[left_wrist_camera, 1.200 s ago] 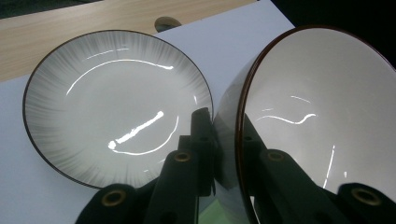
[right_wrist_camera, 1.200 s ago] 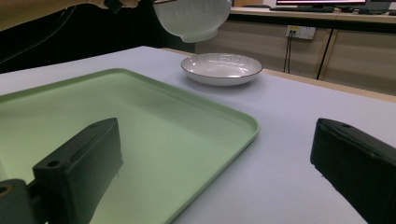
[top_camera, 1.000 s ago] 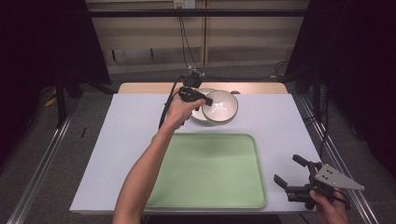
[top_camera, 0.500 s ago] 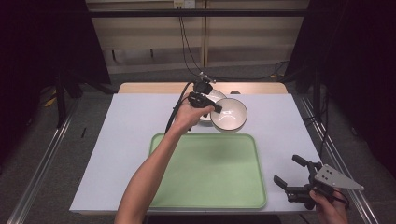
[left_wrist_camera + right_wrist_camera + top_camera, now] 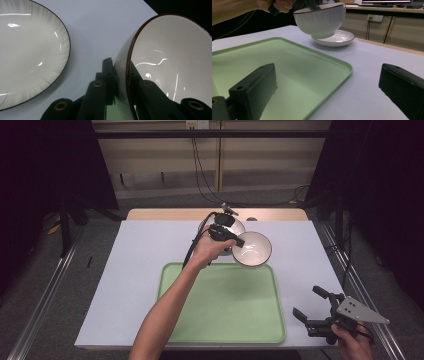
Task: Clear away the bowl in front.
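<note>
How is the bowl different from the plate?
The bowl is deep; the plate is shallow. The bowl hangs in the air, clamped by its rim in the left gripper; the plate rests on the table. Both are white, ribbed, with a dark rim.

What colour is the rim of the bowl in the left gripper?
Dark brown, a thin line on the white bowl; the left gripper view shows it best.

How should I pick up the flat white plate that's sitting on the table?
Probably by its rim. The plate is shallow and lies flat, so its thin raised edge is the only part a tool could pinch. Come in low from the open table side, one jaw over the rim and one under. The left tool already grips the bowl by its rim.
</note>
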`<state>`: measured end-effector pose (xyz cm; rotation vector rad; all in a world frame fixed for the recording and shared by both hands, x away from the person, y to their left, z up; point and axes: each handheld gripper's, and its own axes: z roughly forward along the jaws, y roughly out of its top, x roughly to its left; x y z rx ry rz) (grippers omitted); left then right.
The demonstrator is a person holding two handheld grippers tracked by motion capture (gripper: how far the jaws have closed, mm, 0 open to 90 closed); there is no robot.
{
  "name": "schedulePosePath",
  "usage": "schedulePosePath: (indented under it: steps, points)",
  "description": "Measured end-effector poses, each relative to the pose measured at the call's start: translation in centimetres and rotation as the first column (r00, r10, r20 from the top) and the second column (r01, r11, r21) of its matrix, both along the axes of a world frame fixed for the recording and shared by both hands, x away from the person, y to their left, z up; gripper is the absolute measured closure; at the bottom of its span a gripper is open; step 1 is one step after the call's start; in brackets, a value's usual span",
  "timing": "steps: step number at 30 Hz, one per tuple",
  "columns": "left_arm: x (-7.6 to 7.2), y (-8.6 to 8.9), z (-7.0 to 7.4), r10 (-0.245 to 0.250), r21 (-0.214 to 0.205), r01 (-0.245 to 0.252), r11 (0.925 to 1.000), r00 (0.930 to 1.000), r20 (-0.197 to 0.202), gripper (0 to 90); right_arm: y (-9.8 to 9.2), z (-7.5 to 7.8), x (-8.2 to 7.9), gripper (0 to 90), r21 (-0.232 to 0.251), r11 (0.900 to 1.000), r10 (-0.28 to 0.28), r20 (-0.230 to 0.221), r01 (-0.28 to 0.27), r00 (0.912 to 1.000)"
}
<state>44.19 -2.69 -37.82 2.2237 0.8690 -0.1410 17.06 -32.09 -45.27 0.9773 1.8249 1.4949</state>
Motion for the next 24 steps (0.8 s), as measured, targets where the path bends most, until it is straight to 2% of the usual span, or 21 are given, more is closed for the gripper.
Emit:
schedulePosePath:
  steps: [3, 5, 6, 7, 9, 14, 19, 22, 24]
  points:
    - [-0.2, -0.4, -0.3, -0.007, -0.006, 0.007, 1.0, 0.9999, -0.014, 82.4, 0.0, 0.0, 0.0, 1.0, -0.006, 1.0, 0.005, 0.004, -0.005, 1.0]
    - [-0.3, -0.8, -0.5, -0.016, 0.016, 0.016, 0.9997, 0.9998, -0.01, 82.4, 0.1, 0.0, 0.0, 1.0, 0.001, 1.0, 0.005, 0.002, -0.005, 1.0]
    - [-0.4, -1.1, -0.7, -0.006, 0.004, 0.006, 1.0, 0.9997, -0.024, 82.4, 0.1, 0.0, 0.0, 1.0, 0.001, 1.0, 0.006, 0.002, -0.006, 1.0]
    - [-0.4, -1.2, -0.8, -0.015, 0.016, 0.015, 0.9998, 0.9997, -0.018, 82.4, 0.1, 0.0, 0.0, 1.0, -0.001, 1.0, 0.007, 0.003, -0.007, 1.0]
    - [-0.5, -1.6, -1.0, -0.013, -0.005, 0.013, 0.9999, 0.9995, -0.029, 82.3, 0.2, 0.0, 0.0, 1.0, 0.001, 1.0, 0.007, 0.004, -0.007, 1.0]
    - [-0.7, -2.3, -1.3, -0.039, 0.021, 0.04, 0.999, 0.9989, -0.025, 82.3, 0.1, 0.0, 0.0, 1.0, 0.002, 1.0, 0.006, 0.002, -0.006, 1.0]
    - [-0.8, -2.5, -1.8, -0.032, -0.004, 0.032, 0.9995, 0.9985, -0.044, 82.4, 0.1, 0.0, 0.0, 1.0, 0.003, 1.0, 0.008, 0.008, -0.008, 0.9999]
    - [-1.0, -3.0, -2.4, -0.03, 0.022, 0.031, 0.9993, 0.9985, -0.045, 82.4, 0.2, 0.0, -0.1, 1.0, 0.005, 1.0, 0.008, -0.001, -0.008, 1.0]
    - [-0.9, -3.2, -2.9, -0.032, 0.024, 0.034, 0.9991, 0.9974, -0.064, 82.3, 0.2, 0.0, -0.1, 1.0, 0.006, 0.9999, 0.009, -0.002, -0.008, 1.0]
